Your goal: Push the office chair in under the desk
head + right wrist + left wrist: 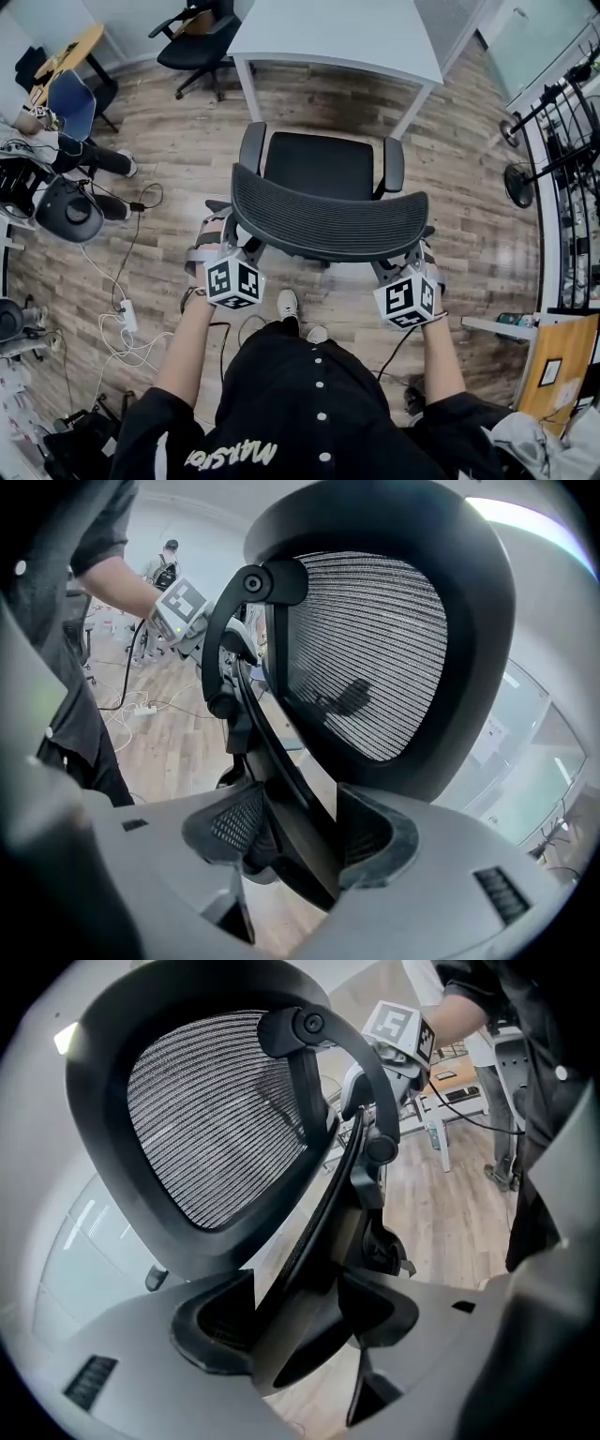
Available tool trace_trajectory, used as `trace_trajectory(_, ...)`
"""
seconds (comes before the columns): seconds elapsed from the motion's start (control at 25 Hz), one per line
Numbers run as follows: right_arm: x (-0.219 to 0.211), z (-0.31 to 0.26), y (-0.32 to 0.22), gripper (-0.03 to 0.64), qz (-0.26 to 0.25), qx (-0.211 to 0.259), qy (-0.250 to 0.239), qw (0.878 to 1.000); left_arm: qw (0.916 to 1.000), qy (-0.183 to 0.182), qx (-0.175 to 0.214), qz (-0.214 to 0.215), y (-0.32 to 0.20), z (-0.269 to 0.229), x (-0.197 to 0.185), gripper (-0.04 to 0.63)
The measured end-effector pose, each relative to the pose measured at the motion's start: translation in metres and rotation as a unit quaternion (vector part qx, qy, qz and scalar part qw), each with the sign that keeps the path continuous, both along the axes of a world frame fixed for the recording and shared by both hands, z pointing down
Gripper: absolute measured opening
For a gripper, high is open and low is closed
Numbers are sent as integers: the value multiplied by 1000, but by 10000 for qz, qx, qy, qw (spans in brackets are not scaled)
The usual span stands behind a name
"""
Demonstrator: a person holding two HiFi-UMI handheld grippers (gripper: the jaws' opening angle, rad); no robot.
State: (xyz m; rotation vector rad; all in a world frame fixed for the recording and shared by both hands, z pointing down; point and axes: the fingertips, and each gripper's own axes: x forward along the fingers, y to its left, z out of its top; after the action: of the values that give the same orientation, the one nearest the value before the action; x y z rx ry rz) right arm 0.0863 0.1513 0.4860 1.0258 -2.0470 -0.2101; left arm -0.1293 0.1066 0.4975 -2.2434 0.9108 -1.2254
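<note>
Floor, head view: wood planks (187, 141) are carrying the office chair (319, 169), which is standing just ahead of both hand-held grippers. The white counter (337, 37) is lying beyond it, and the seat is not yet under.
Grip, head view: the left hand-held gripper (227, 236) and the right hand-held gripper (412, 261) are gripping opposite ends of the backrest (328, 220).
Left gripper view: the jaws are clamping the backrest (206, 1119) rim.
Right gripper view: the jaws are likewise clamping the rim.
Doing it well: probably pushing both ends evenly and level, steering straight between the counter legs (246, 89), and watching that the armrests (394, 164) are clearing the counter edge.
</note>
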Motion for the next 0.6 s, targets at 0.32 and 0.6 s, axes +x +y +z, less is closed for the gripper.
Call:
trace_trajectory(0.32,3,0,-14,264,43,24,26,10000,10000,7,23,1,-13,0,3,293)
trace_trajectory(0.6,5,-1,-31,265,90,2,9,10000,10000,0,-16,-1,-31,-1,5,293)
